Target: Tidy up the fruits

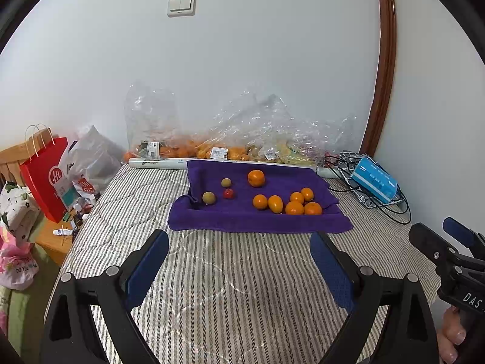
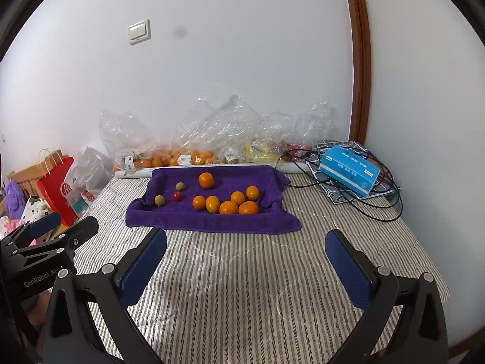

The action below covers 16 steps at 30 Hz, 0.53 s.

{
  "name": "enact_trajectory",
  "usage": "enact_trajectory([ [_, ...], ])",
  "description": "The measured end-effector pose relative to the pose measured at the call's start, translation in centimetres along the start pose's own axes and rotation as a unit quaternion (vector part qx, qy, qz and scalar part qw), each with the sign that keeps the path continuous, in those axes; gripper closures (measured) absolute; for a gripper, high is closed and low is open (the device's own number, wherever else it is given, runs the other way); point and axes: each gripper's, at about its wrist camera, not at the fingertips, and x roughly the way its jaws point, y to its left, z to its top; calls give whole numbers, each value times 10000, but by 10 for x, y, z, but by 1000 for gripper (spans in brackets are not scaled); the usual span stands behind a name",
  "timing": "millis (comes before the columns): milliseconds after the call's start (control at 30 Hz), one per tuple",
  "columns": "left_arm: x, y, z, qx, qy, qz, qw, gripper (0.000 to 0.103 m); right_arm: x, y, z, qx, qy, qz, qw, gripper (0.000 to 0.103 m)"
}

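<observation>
Round orange citrus fruits (image 2: 229,207) lie on a purple terry towel (image 2: 212,221) spread over the grey-and-white striped bed cover (image 2: 242,288): six sit bunched toward the towel's right side, some touching, and one larger orange (image 2: 206,180) sits apart behind them. To their left are two small dull green-brown round fruits (image 2: 159,200) and, between them, a small red tomato-like fruit (image 2: 177,196). Behind the towel, crinkled clear plastic bags (image 2: 212,133) holding more fruit lean against the white wall. A blue tissue box (image 2: 348,170) rests on black cables at the right, and a red paper bag (image 1: 45,179) stands at the left. The left gripper (image 1: 239,261) and right gripper (image 2: 245,261) both hover over the cover near the towel's front edge, jaws spread wide and holding nothing.
</observation>
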Motion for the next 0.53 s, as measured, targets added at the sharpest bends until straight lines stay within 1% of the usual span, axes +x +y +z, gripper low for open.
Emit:
enact_trajectory([
  [533,-2,-1,1,0,-42,13,10000,9,-6,1,1,-2,-57,1,10000,0],
])
